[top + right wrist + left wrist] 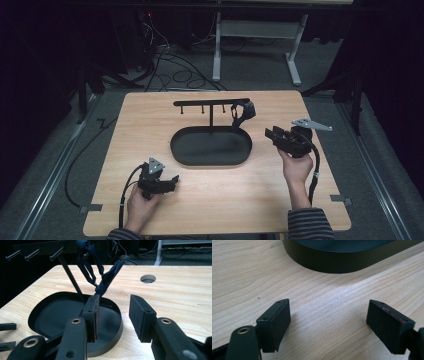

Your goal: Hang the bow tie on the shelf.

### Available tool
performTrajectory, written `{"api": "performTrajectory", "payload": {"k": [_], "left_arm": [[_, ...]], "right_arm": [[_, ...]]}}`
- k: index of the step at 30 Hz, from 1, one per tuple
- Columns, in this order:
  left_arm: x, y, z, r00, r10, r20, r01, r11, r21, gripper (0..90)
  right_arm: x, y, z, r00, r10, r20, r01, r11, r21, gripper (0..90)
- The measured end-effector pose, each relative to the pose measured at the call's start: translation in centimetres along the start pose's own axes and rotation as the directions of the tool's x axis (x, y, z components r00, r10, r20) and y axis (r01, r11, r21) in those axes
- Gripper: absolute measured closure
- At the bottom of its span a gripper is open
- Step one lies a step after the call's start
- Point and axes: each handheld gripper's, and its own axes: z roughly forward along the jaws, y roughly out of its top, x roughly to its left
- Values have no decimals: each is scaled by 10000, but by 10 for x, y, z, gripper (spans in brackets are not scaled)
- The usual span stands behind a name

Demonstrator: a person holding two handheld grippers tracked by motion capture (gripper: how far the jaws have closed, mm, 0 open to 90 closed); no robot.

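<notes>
- Strap (242,114) – a dark fabric piece – hangs from the right end of the rack's (211,102) crossbar, dangling over the right end of the oval tray (180,150); in the right gripper view its loops (100,277) hang down just beyond the jaws.
- Right gripper (270,134) hovers beside the tray's right end, jaws partly open with nothing between them, pointed toward the strap – judged to be the approach step.
- Left gripper (174,178) sits low over the surface (150,115) near the tray's left front, jaws wide apart, holding nothing.
- Next move likely calls for advancing the right gripper up to the hanging strap and closing on it.
- Strap's long axis runs vertical, its free end pointing down.
</notes>
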Motion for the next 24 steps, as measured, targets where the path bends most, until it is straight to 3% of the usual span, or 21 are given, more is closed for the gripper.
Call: {"api": "performTrajectory", "payload": {"k": [24], "left_arm": [[0,0,0,10000,-3,-1,3,10000,-1,200]], "right_arm": [[-7,-30,-8,9994,330,61,-331,9994,100,622]]}}
